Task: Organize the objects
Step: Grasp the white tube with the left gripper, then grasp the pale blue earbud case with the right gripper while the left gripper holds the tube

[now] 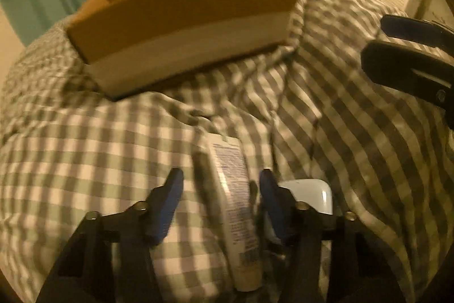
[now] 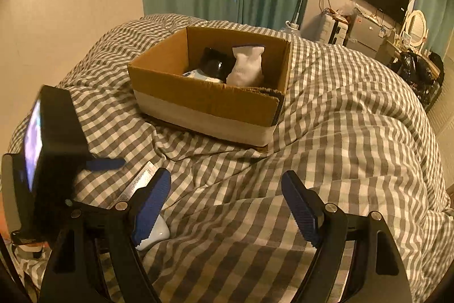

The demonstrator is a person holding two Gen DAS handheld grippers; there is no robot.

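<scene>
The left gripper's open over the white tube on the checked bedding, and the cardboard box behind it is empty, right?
Not quite: the cardboard box is not empty. The right wrist view shows a white sock and a black object inside. The left gripper is open over the white tube.

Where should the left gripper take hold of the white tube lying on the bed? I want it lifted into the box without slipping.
Grip the white tube across its narrow width near mid-length, coming down from above. It lies flat on the checked bedcover, lengthwise between the open fingers of the left gripper, so they already straddle it. Avoid the right side's white case, which sits close by.
</scene>
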